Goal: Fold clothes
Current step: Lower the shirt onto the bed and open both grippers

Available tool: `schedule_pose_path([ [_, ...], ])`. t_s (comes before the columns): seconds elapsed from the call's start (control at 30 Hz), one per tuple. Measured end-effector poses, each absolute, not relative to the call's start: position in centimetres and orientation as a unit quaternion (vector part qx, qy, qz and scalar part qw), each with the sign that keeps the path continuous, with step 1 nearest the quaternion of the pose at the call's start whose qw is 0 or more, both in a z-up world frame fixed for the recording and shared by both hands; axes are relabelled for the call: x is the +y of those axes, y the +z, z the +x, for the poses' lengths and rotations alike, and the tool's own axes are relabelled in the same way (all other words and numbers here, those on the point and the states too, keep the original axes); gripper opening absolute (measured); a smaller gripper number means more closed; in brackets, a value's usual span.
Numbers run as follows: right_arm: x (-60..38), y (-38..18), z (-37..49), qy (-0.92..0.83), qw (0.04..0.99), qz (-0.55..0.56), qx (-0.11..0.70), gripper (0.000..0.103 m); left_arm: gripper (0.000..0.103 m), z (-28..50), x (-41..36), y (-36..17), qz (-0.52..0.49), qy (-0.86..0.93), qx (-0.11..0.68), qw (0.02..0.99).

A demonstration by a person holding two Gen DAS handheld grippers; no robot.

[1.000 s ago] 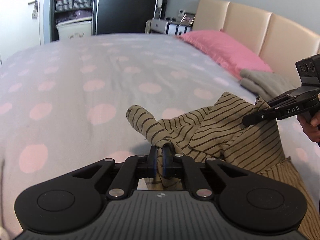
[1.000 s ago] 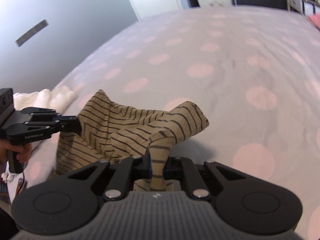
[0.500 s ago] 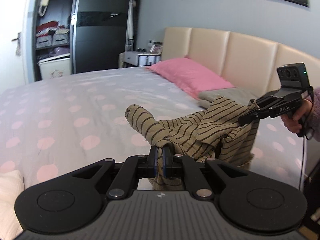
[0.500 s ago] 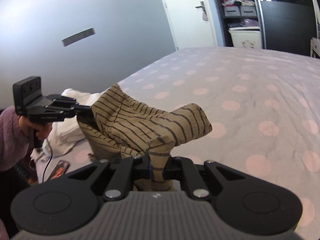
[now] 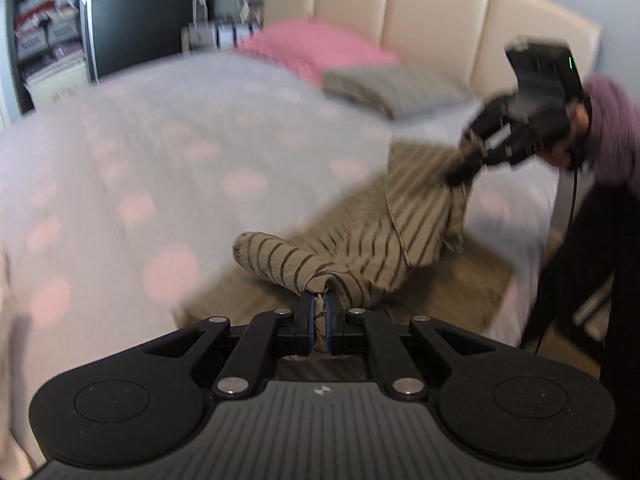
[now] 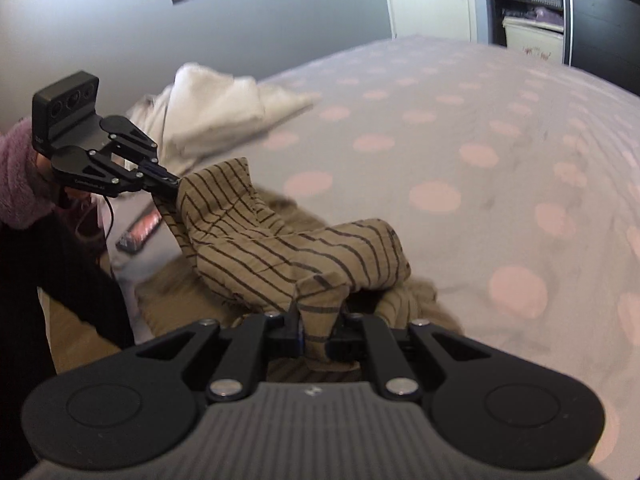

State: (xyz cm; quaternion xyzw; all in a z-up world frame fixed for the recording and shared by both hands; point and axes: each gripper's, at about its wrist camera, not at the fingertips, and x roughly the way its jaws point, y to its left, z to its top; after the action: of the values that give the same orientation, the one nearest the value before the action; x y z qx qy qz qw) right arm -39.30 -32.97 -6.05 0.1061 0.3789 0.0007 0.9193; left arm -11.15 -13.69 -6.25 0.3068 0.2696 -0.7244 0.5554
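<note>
Down at the near edge of the bed (image 5: 160, 152), hauling the striped garment (image 5: 360, 240) up and back. Pinched in the left gripper (image 5: 319, 312): a bunched corner, pads almost meeting with only thin cloth between. Clamped just as firmly in the right gripper (image 6: 316, 332): a thicker wad of the same cloth, standing up between the pads. Big swing from a second ago: then low over the middle of the spotted cover with most of the cloth heaped flat, now drawn toward the near side, with the headboard (image 5: 436, 8), the pink pillow (image 5: 316, 48) and the grey folded cloth (image 5: 392, 88) pulled into sight at the far end. Slung between the two grips and sagging in the middle, with the lower part trailing on the cover, too blurred to read. Off to the far left, a pale heap of other laundry (image 6: 224, 108), well apart. For the job, probably still the spreading stage: held by two corners, lifted to shake out the bunching. No fold made yet. Next, judging by the slack: more spread between the grips, then laying flat.
</note>
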Motion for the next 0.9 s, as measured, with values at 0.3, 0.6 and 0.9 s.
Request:
schedule_pose_path([
  [0.3,-31.2,-10.9,-39.7,0.007,0.881,0.104,0.461,0.014,0.006,-12.6,-12.9,-10.3,0.377,-0.700,0.297,0.529],
  [0.6,-32.0,-8.1,-38.9,-0.028,0.894,0.118,0.430,0.064,0.057,-12.7,-13.5,-8.3,0.324,-0.708,0.304,0.549],
  [0.9,-34.0,-9.0,-36.5,-0.047,0.894,0.194,0.401,0.026,0.009,-11.0,-16.7,-9.7,0.271,-0.667,0.357,0.595],
])
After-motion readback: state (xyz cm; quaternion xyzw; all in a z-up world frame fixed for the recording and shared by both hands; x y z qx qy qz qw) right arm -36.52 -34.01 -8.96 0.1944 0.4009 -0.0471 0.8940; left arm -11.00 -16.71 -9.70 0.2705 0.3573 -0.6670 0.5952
